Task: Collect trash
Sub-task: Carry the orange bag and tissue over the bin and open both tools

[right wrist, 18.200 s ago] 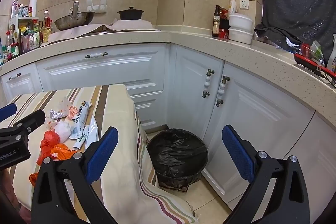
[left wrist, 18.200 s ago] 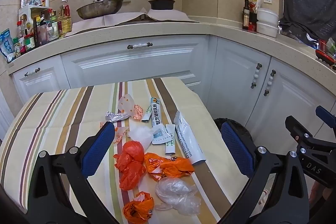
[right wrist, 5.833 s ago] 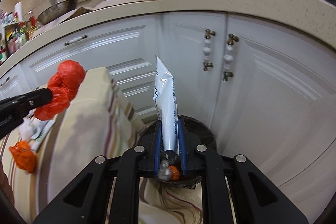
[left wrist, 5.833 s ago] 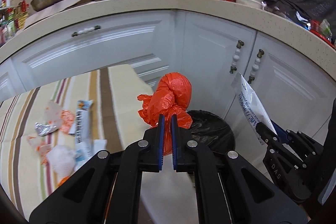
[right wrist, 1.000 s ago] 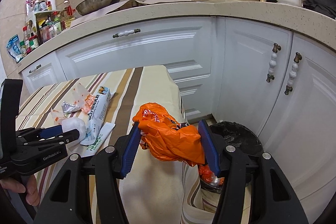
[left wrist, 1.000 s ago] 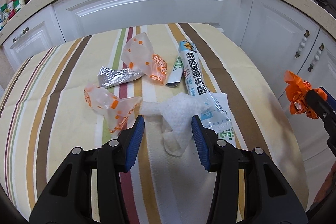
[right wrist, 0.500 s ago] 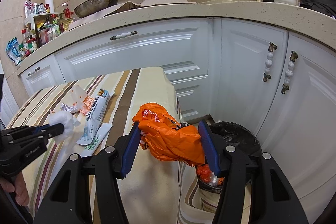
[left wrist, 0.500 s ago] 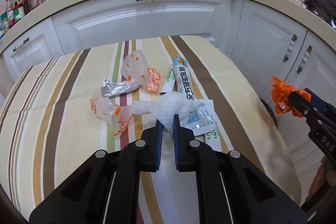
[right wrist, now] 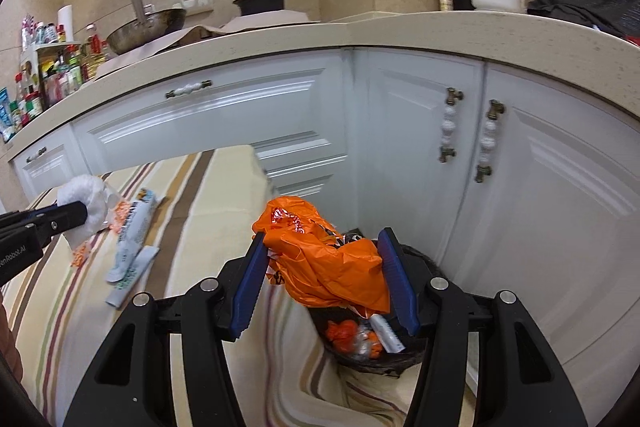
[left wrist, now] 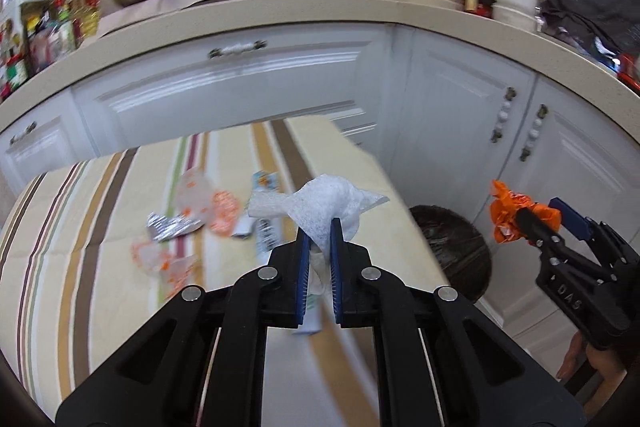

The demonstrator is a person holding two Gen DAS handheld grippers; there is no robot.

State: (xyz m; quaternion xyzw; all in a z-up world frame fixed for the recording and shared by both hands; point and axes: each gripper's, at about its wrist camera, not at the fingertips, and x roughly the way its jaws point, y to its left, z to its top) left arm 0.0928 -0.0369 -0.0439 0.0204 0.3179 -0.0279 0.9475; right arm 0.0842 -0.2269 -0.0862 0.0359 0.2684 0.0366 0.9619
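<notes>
Left gripper [left wrist: 319, 227] is clamped down on a crumpled white wipe [left wrist: 324, 205], kind of a fuzzy, papery nonwoven thing that puffs out above the blue ribbed pads [left wrist: 304, 267] and trails off into a twisted tail on one side. It's up off the tabletop [left wrist: 100, 267], which has a cream cloth with brown, tan and maroon stripes. Right gripper [right wrist: 322, 259] has a crinkly orange plastic bag [right wrist: 328, 267] wedged between its pads, jaws fairly wide because the bag is bulky; the bag is thin, glossy film with some white and red print, all bunched up. It's hanging just over the trash bin [right wrist: 420, 355], a round bin lined with black plastic sitting on the floor by the white cabinet doors [right wrist: 520, 187]. Inside the bin you can see a small orange wad, some clear crumpled film and a white wrapper. Left on the tabletop: a long printed white-and-blue sachet [right wrist: 134, 227], a flat white-green packet [right wrist: 132, 279] touching its lower end, a crushed silver foil wrapper [left wrist: 172, 225], and a couple of clear plastic wrappers with orange dots [left wrist: 200, 199], all loosely clustered together. That part of the left wrist view is pretty blurry, so the print isn't readable.
</notes>
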